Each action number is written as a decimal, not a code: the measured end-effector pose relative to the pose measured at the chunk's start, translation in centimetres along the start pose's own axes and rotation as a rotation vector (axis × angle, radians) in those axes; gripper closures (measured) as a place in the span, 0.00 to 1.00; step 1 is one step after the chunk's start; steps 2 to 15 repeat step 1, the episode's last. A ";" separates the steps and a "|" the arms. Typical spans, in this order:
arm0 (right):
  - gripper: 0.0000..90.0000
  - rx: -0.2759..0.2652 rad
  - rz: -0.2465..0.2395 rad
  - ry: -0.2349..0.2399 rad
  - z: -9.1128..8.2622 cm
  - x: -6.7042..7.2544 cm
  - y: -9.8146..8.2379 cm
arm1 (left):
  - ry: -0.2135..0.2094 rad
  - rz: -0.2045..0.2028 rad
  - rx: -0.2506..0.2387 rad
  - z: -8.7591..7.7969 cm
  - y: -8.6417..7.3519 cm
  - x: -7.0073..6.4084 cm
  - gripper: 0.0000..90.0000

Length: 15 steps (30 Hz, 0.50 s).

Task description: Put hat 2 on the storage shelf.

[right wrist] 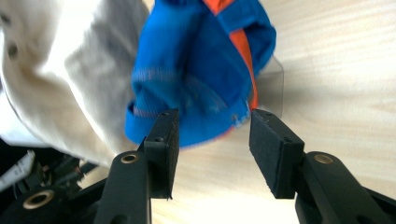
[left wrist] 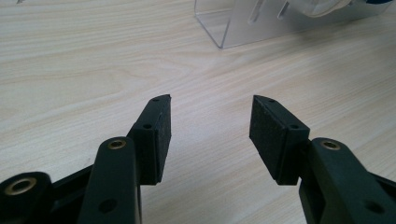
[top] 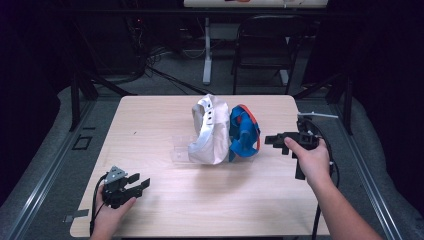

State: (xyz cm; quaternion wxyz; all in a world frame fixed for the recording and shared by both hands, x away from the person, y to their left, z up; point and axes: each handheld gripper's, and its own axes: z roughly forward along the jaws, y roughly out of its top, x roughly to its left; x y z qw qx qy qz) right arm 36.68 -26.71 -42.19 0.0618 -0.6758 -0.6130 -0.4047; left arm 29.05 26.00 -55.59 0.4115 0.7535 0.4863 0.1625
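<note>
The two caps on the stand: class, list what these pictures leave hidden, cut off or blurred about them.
- Clear stand: high view, mostly covered by the white cap.
- Blue cap: right gripper view, blurred; top cut by the frame edge.
- White cap: left gripper view, cut off at the top edge.
- Blue cap's left side: high view, hidden by the white cap.

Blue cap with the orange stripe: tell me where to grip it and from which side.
Probably grip the blue cap with the orange stripe by its lower rim edge, coming from the right with the open right gripper. That edge is thin, faces this gripper and is free; the white fabric cap crowds the left side on the clear plastic stand.
</note>
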 end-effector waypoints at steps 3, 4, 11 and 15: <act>0.59 0.008 -0.012 0.002 0.0 -0.2 -0.4 | -0.003 0.002 -0.001 0.0 0.0 0.0 0.54; 0.59 0.008 -0.012 0.002 0.0 -0.2 -0.4 | -0.003 0.002 -0.001 0.0 0.0 0.0 0.54; 0.59 0.008 -0.012 0.002 0.0 -0.2 -0.4 | -0.003 0.002 -0.001 0.0 0.0 0.0 0.54; 0.59 0.008 -0.012 0.002 0.0 -0.2 -0.4 | -0.003 0.002 -0.001 0.0 0.0 0.0 0.54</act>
